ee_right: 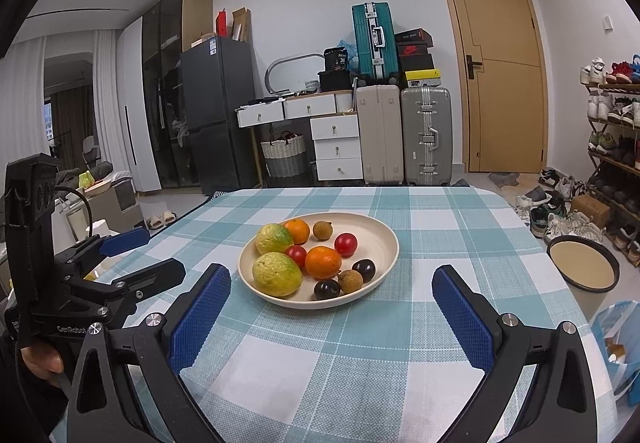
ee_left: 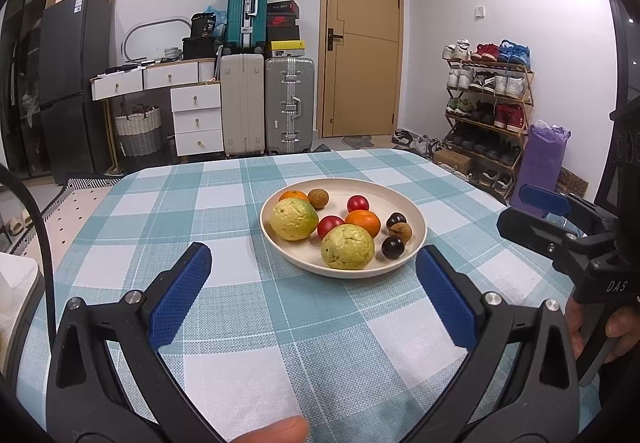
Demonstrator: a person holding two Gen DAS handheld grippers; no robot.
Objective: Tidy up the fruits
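A cream plate [ee_left: 416, 221] [ee_right: 386, 231] sits mid-table, holding two yellow-green guavas [ee_left: 347, 247] [ee_right: 277, 273], two oranges [ee_left: 363, 222] [ee_right: 323, 262], two red cherry tomatoes [ee_left: 357, 203] [ee_right: 345, 243], two brown longans [ee_left: 318, 198] [ee_right: 322, 229] and two dark plums [ee_left: 393, 246] [ee_right: 327, 289]. My left gripper [ee_left: 314, 263] is open and empty, just short of the plate's near rim; it also shows in the right wrist view [ee_right: 142, 255]. My right gripper [ee_right: 332, 283] is open and empty, in front of the plate; it also shows in the left wrist view [ee_left: 528, 211].
The table has a teal-and-white checked cloth [ee_left: 320, 343] [ee_right: 340, 363]. A cream bin [ee_right: 582, 267] and a blue bag [ee_right: 618, 347] stand by the right edge. Suitcases [ee_left: 289, 103], drawers [ee_left: 198, 119], a door [ee_left: 362, 39] and a shoe rack [ee_left: 488, 99] lie beyond.
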